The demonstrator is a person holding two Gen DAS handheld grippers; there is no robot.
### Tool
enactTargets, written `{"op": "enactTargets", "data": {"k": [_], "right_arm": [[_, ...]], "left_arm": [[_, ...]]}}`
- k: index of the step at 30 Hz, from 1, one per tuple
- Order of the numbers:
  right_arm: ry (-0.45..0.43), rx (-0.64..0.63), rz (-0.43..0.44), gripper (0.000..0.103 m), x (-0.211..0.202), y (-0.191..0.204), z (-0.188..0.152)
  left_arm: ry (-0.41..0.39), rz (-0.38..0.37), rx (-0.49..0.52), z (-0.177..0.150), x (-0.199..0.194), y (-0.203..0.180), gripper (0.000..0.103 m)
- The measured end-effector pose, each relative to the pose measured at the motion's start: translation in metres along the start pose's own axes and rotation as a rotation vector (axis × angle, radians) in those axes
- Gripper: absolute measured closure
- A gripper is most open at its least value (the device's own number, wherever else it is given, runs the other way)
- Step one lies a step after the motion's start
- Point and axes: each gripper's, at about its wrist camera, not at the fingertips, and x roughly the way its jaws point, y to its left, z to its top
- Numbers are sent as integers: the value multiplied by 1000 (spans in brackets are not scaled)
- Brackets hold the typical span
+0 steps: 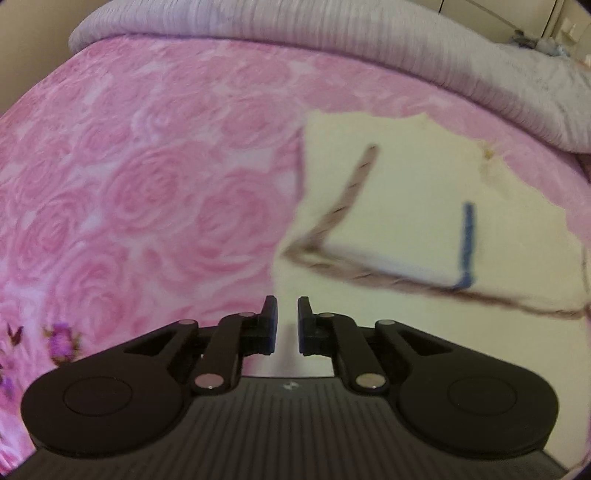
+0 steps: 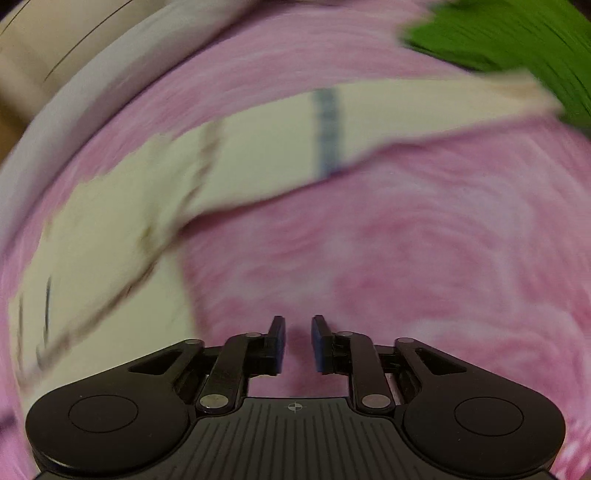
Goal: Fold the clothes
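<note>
Pink rose-print bedspread (image 1: 147, 192) carrying cream garment (image 1: 406, 206), lying partly folded right of left gripper (image 1: 287, 321). Left gripper, right gripper (image 2: 298, 341) both hovering narrowly parted, gripping nothing. No legible writing showing.

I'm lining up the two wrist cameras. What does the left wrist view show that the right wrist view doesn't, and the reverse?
Only the left wrist view shows the left gripper, open and empty over the near edge of the cream garment, the purple flower print at the lower left and the grey quilt behind.

Only the right wrist view shows the right gripper, open and empty over bare blanket, and a green cloth at the upper right. This view is motion-blurred.

Both show the cream garment with its blue stripe on the pink rose blanket.
</note>
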Motion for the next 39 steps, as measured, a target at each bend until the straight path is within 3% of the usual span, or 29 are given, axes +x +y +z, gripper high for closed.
{"op": "enactTargets", "data": {"k": [1, 2, 5, 9, 15, 16, 17, 18, 20, 23, 26, 28, 29, 31, 32, 34, 36, 39], "right_arm": [[-30, 89, 15, 56, -3, -18, 7], [-65, 153, 30, 53, -6, -33, 14], [-166, 314, 70, 53, -13, -76, 37], [-285, 489, 136, 53, -8, -123, 64], [-393, 743, 235, 53, 12, -170, 91], [-406, 781, 248, 57, 15, -176, 95], [-396, 763, 205, 89, 15, -174, 100], [-376, 724, 141, 99, 14, -168, 107], [-354, 600, 0, 100, 8, -147, 121], [-459, 161, -171, 100, -24, -60, 129], [-542, -252, -142, 100, -57, 44, 105], [-542, -419, -27, 100, -72, 105, 73], [-511, -491, 60, 100, -76, 135, 52], [-354, -634, 241, 98, -69, 184, 7], [-268, -708, 274, 81, -60, 203, -16], [-90, -855, 295, 50, -37, 236, -64], [-16, -930, 251, 50, -24, 238, -87], [58, -975, 156, 50, -8, 225, -101]], "left_arm": [[5, -20, -9, 4, 2, -7, 92], [11, -40, -18, 8, 5, -16, 90], [29, -96, -30, 21, 15, -41, 87], [57, -111, 33, 34, 34, -75, 86], [68, -142, 71, 38, 39, -103, 85], [74, -142, 70, 37, 39, -103, 85], [79, -140, 67, 36, 39, -102, 85], [84, -136, 61, 34, 38, -100, 85], [85, -127, 41, 32, 35, -93, 85], [76, -109, 1, 30, 26, -75, 85], [71, -88, -51, 29, 18, -55, 85], [72, -80, -94, 25, 14, -42, 85], [74, -77, -116, 23, 13, -36, 85], [86, -82, -158, 18, 12, -26, 85], [95, -90, -176, 15, 12, -24, 85], [111, -119, -197, 9, 11, -21, 84], [124, -161, -211, 3, 10, -22, 76], [154, -233, -218, -7, 13, -28, 74]]}}
